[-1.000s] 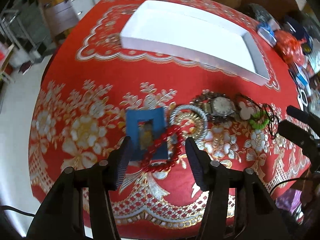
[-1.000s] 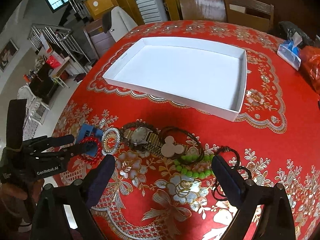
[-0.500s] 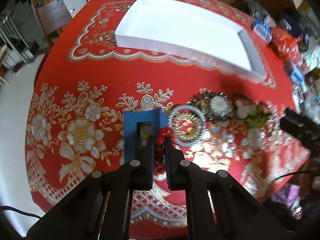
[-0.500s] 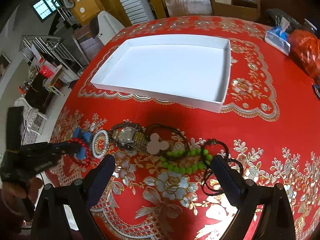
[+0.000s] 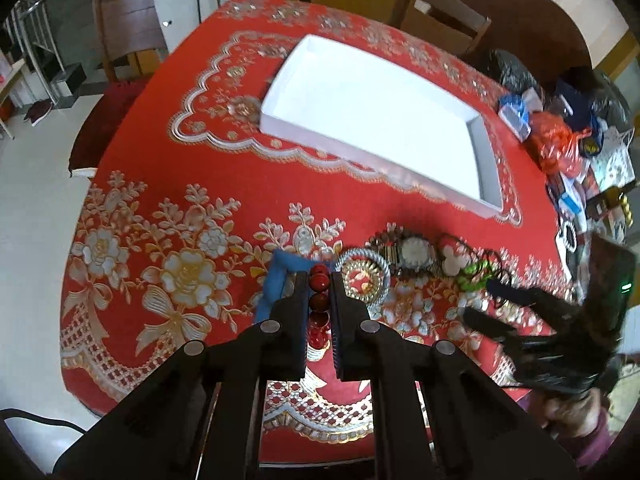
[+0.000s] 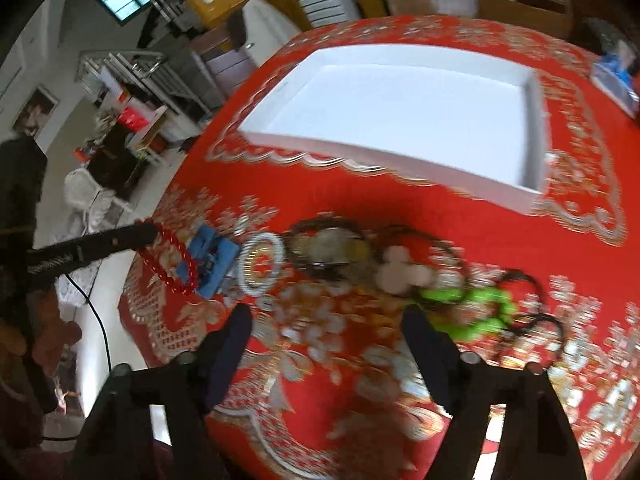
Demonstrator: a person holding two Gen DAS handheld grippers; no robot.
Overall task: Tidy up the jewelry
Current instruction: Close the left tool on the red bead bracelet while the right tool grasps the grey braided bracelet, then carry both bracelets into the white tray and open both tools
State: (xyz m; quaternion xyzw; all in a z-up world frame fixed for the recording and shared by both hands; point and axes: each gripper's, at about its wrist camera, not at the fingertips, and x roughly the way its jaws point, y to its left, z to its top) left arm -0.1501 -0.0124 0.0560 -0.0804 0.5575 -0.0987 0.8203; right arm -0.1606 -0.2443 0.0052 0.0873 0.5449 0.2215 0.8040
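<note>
My left gripper [image 5: 319,280] is shut on a red bead bracelet [image 5: 319,282], held just above the red patterned tablecloth. In the right wrist view the bracelet [image 6: 172,260] hangs as a loop from the left gripper [image 6: 140,234], over a blue card [image 6: 212,260]. On the cloth lie a silver bangle [image 6: 262,262], a watch [image 6: 332,248], a white mouse-shaped piece [image 6: 400,270] and a green bead bracelet [image 6: 472,308]. My right gripper [image 6: 326,320] hovers in front of this row. Its jaws are closing with only cloth between them. Behind the row stands a white tray [image 6: 400,160] with nothing in it.
Black cord bracelets [image 6: 536,320] lie right of the green beads. Bags and small packets [image 5: 560,140] crowd the table's right side. Wooden chairs [image 5: 448,12] stand behind the table. The table's front edge [image 5: 320,452] is close under the grippers.
The left gripper shut on the red bracelet and lifted it off the blue card. The right gripper dropped closer to the jewelry row, and its jaws narrowed.
</note>
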